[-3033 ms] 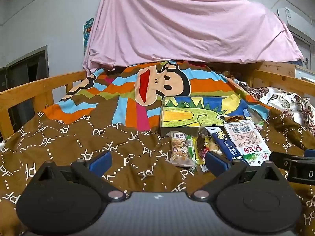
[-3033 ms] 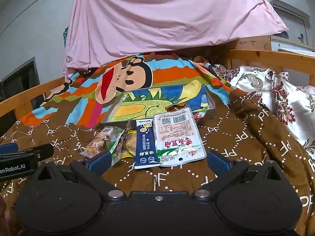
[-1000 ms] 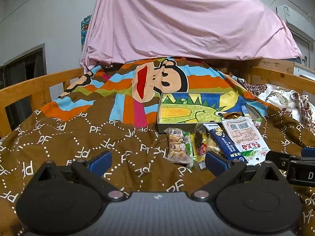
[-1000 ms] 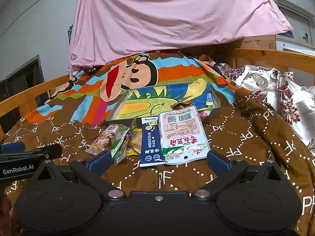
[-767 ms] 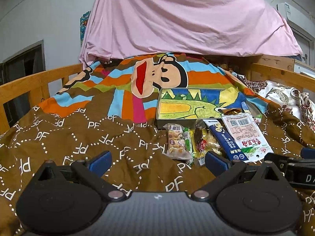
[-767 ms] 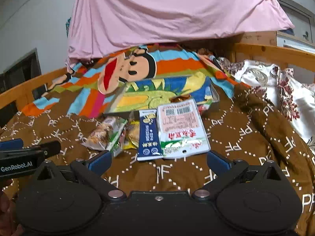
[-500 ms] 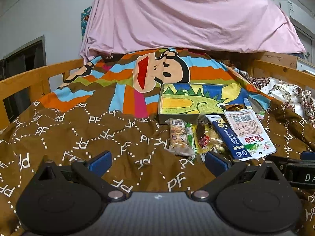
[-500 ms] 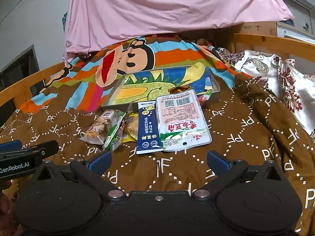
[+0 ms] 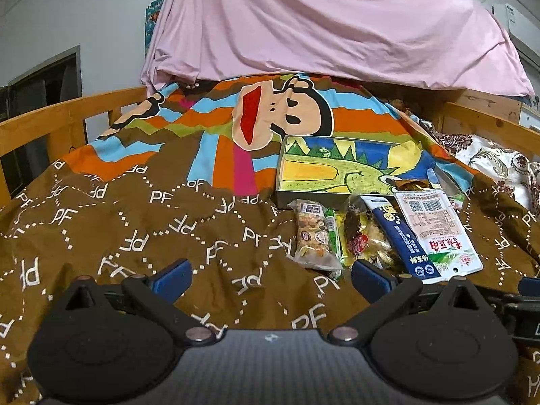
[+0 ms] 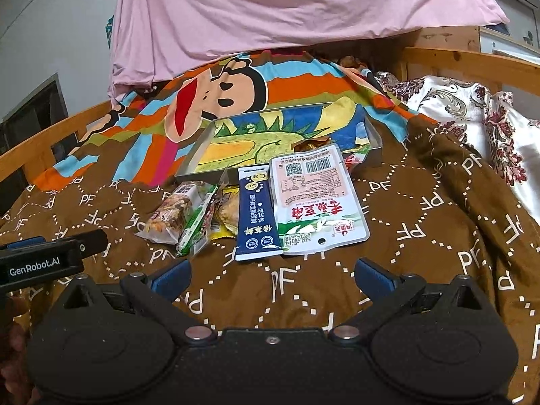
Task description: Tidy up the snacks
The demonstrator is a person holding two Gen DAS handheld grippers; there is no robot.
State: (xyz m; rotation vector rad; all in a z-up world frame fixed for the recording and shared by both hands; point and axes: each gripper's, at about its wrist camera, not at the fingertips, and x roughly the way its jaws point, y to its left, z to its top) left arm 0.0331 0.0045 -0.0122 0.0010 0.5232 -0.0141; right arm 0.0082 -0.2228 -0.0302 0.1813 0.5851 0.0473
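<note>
Wooden-railed bed [image 9: 67, 114], pink draped sheet [image 10: 287, 10], brown "PF" monkey-print quilt [image 9: 135, 222].
On quilt: shallow dinosaur-print tray [image 10: 270, 135]; touching its near edge, white flat pouch [image 10: 314, 199], navy sachet [image 10: 254, 216], clear-wrapped nut bar [image 10: 170, 216]. Left gripper [image 9: 270, 275], right gripper [image 10: 271, 275]: jaws spread, empty.

We see a soft matt cloth blanket [image 10: 422, 209] low in the frame, glossy plastic snack packets [image 10: 314, 199] at centre, a dull metal-looking tray [image 10: 373, 141] behind, smooth wooden bed rail [image 9: 67, 118] at left, matt pink sheet [image 9: 320, 23] above
</note>
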